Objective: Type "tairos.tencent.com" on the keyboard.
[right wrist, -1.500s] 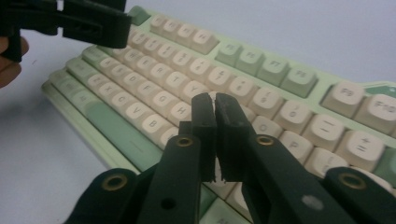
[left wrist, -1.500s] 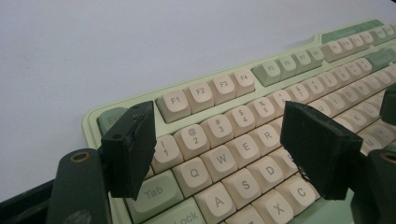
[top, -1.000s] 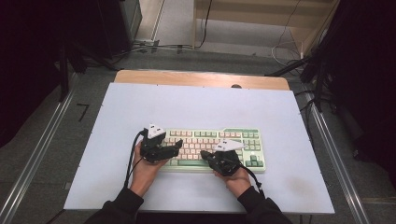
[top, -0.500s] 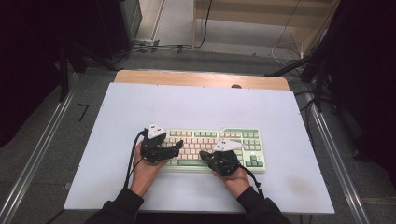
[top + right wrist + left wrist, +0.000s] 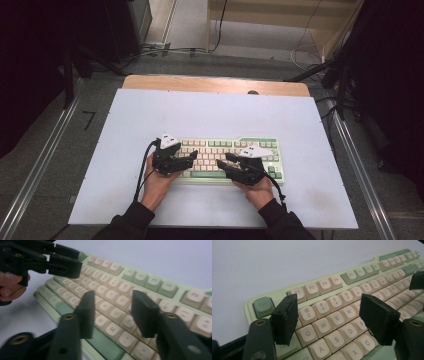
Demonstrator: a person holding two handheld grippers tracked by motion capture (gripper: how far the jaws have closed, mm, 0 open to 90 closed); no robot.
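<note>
A green-cased keyboard [image 5: 227,159] with cream and green keycaps is laid near the front middle of the pale, smooth bench [image 5: 210,112], whose far edge is bare wood; nothing else is set between the keys and the two tools. The left gripper [image 5: 192,155] is held over the keyboard's left end with its black, blocky jaws spread above the letter rows, nothing pinched. The right gripper [image 5: 223,160] is poised over the middle keys, its jaws having just been opening, nothing between them; key legends are readable in the left gripper view [image 5: 327,315], blurred in the right gripper view [image 5: 112,312].

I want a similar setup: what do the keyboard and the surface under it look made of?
Keyboard: likely moulded plastic, matte cream and green keycaps with printed legends and a soft sheen. Table: pale, smooth, matte top, perhaps laminate or a mat; a wood-coloured strip shows at its far edge.
</note>
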